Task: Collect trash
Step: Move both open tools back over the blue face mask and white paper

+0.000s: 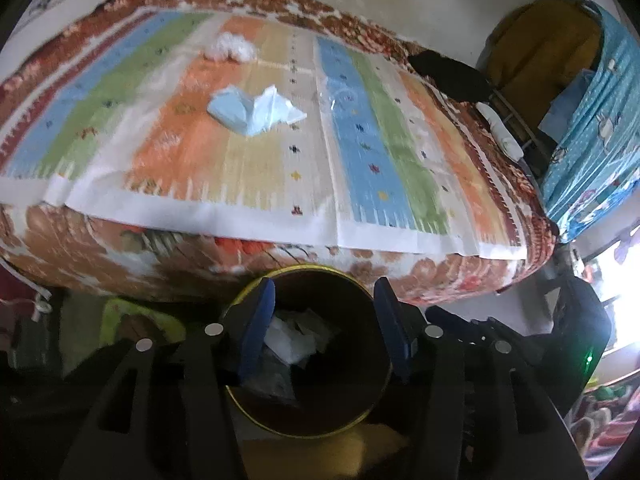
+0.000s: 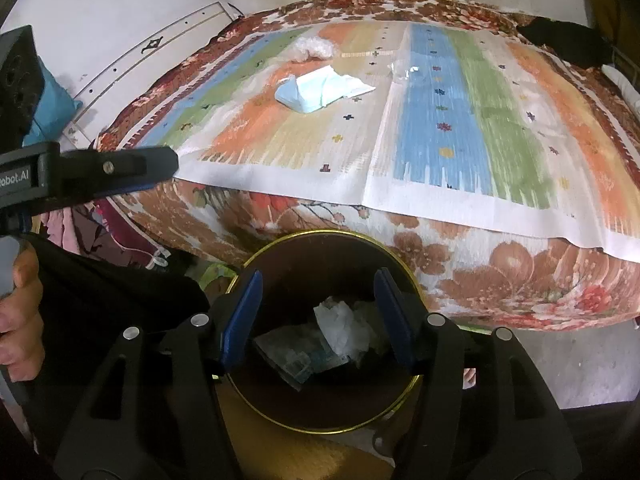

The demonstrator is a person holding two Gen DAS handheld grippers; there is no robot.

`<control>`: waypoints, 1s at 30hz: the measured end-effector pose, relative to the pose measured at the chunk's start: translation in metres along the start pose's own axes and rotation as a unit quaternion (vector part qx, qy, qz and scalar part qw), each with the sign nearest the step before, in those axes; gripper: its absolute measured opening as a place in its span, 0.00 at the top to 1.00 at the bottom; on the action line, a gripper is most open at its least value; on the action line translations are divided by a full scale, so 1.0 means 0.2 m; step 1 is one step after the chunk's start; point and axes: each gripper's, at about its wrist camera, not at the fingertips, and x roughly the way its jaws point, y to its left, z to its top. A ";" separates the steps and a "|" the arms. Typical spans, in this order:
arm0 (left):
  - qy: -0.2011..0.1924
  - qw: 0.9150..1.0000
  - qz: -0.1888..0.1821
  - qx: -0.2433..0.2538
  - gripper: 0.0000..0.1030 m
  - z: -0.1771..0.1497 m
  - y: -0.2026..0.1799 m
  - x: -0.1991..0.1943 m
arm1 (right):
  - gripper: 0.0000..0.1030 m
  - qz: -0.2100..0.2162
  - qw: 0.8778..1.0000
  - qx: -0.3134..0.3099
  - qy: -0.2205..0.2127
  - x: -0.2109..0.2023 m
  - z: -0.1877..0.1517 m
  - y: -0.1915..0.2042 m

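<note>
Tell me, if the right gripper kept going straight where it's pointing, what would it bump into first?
Probably the trash in the bin. The right gripper is open, empty and aimed into its mouth, so the crumpled white tissue looks first in line, though depth is hard to judge.

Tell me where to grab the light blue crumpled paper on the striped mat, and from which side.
Grip the crumpled paper at its raised middle ridge, coming down from above. It lies low and spread on the striped mat, so its flat edges offer little to pinch; the ridge stands clear.

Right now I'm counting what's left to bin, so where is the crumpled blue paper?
The crumpled blue paper lies on the striped mat on the bed, left of centre in both views, just in front of a white fluffy wad.
</note>
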 end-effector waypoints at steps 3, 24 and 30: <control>0.001 1.000 -0.009 -0.015 0.50 0.02 0.02 -0.01 | 0.43 -0.003 1.000 0.003 -0.012 -0.01 0.03 -0.01; -0.086 0.994 0.063 0.020 0.08 0.23 -0.03 -0.17 | 0.14 -0.010 0.994 -0.047 -0.103 -0.06 0.33 0.06; -0.097 0.990 0.099 0.017 0.06 0.33 -0.01 -0.16 | 0.09 -0.014 0.993 -0.024 -0.117 -0.01 0.50 -0.01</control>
